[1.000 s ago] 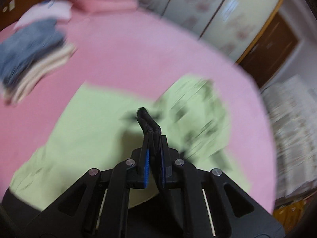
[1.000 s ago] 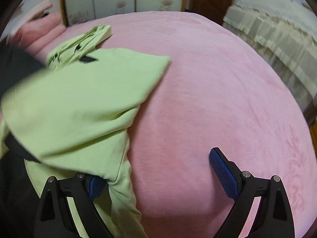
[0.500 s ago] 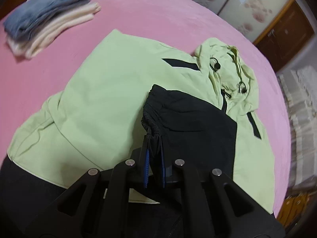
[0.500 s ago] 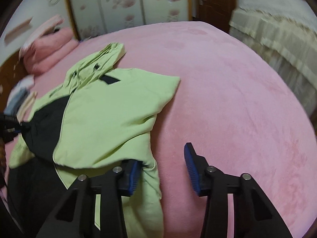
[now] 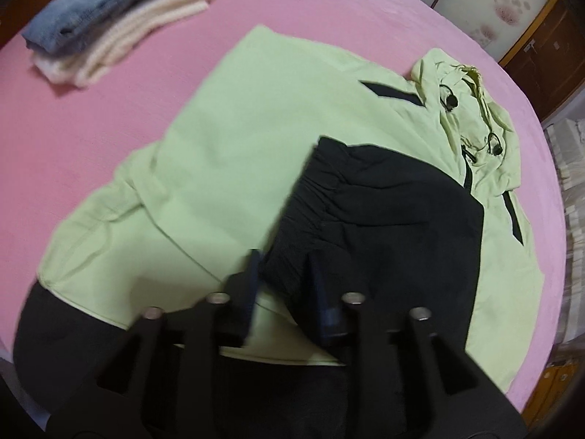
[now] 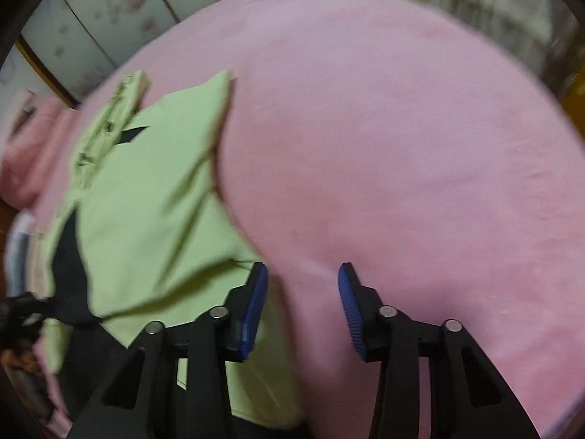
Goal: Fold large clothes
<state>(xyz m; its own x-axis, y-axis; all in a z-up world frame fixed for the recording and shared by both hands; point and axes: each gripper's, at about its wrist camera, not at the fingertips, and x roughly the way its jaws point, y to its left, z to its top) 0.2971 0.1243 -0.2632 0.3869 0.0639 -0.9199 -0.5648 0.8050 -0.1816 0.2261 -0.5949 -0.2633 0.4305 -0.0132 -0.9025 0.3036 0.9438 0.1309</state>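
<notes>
lime-and-black jacket (image 5: 234, 168), pink bedspread (image 5: 109, 109)

**Both grippers angled down, jaws part-way apart**

Your left gripper (image 5: 283, 274) points steeply down; its jaws have just been opening, and a black cuff lies loosely between the pads — no longer pinched. Your right gripper (image 6: 302, 301) also tilts down, its jaws have just been closing, yet a clear gap remains — nothing sits between them.
</notes>
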